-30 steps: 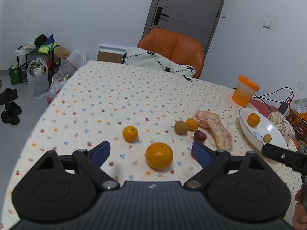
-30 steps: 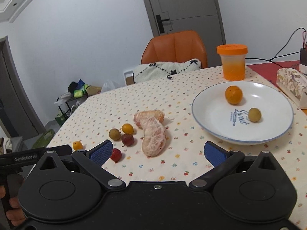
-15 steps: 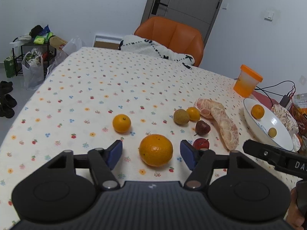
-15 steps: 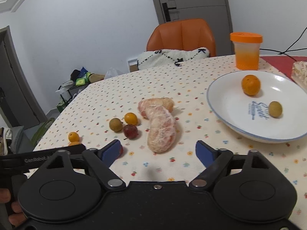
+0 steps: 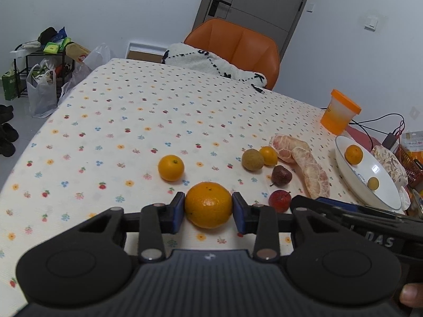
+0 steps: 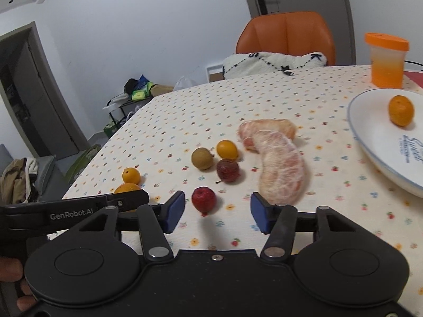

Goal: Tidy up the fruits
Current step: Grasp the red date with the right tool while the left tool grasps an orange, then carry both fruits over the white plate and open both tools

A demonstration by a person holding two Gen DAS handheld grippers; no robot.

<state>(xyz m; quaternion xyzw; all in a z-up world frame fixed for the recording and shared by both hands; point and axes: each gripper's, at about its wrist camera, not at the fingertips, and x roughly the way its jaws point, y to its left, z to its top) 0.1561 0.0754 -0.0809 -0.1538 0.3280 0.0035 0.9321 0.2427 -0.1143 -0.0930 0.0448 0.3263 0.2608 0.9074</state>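
Left gripper around round, dimpled orange

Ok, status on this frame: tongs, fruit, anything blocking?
Left tongs shut on big orange. Right tongs open, bright red fruit between pads. White plate holds two fruits. Path looks clear.
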